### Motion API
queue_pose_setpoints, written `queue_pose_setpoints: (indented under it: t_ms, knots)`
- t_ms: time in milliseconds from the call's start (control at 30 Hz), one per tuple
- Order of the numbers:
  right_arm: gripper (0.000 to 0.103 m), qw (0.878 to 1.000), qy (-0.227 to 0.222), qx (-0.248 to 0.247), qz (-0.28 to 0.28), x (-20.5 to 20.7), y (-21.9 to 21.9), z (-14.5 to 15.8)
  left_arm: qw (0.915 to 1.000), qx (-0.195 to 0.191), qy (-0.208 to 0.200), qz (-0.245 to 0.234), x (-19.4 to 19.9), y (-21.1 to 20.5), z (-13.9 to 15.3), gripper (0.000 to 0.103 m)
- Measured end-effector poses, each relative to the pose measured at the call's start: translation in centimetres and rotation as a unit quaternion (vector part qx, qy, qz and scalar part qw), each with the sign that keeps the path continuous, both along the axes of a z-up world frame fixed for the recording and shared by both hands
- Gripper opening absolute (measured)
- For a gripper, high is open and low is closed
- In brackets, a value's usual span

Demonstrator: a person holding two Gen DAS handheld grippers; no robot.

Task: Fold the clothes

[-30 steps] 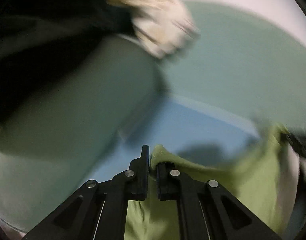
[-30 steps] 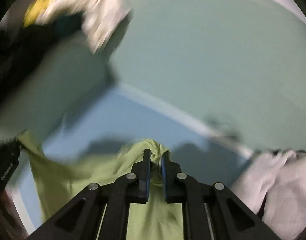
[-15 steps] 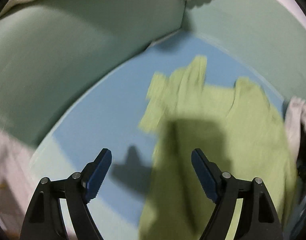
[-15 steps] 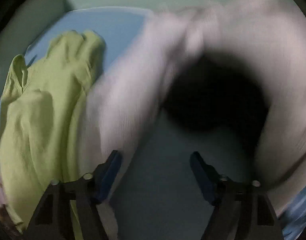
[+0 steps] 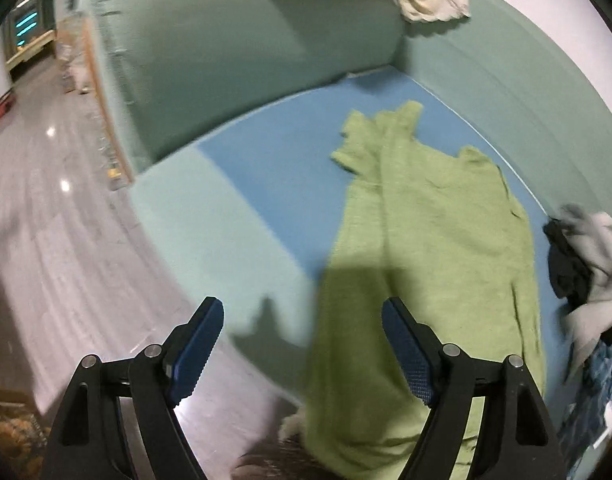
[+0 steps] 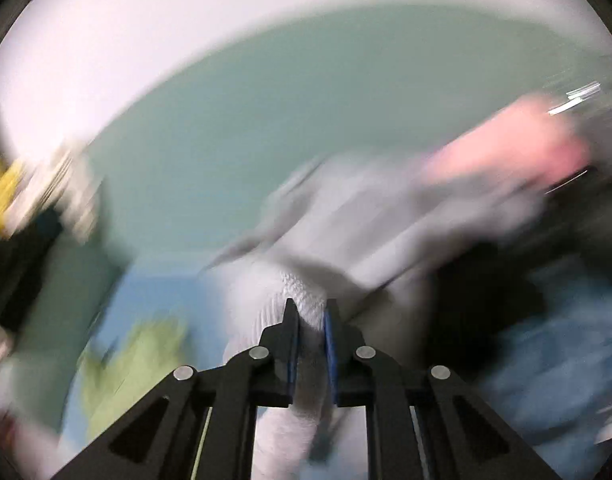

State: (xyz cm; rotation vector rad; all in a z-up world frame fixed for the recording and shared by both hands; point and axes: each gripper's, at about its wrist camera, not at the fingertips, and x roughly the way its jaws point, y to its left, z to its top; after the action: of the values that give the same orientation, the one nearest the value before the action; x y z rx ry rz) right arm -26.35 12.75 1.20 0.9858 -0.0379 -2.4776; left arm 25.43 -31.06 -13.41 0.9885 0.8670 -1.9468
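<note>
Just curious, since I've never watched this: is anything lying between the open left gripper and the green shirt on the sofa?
Nothing visible does. The left gripper hangs open above the green shirt, which lies spread on the blue cover with nothing on top.

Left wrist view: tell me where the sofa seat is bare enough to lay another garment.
Bare: the blue seat between the green armrest and the green shirt, plus the pale front strip toward the floor. Crowded: right of the shirt, where the grey and dark clothes pile sits.
</note>
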Motion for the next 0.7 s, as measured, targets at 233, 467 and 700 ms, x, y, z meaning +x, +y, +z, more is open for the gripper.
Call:
queue_pose_setpoints:
  t_ms: [233, 467, 700]
  knots:
    - [0.072, 0.991, 0.070, 0.107, -0.026, 4.2, 8.7, 2.8, 0.9953, 0.084, -0.042, -0.019, -2.0, 1.7, -3.4, 0.081]
    - [0.063, 0.908, -0.182, 0.183, 0.328, 15.4, -0.5, -12.8, 0.9869, 0.090, -0.109, -0.078, -4.8, 7.0, -4.4, 0.081]
    - [0.070, 0.879, -0.168, 0.207, 0.396, 18.7, 0.4, -14.5, 0.9624, 0.039, -0.182, -0.198, -4.7, 12.5, -4.1, 0.081]
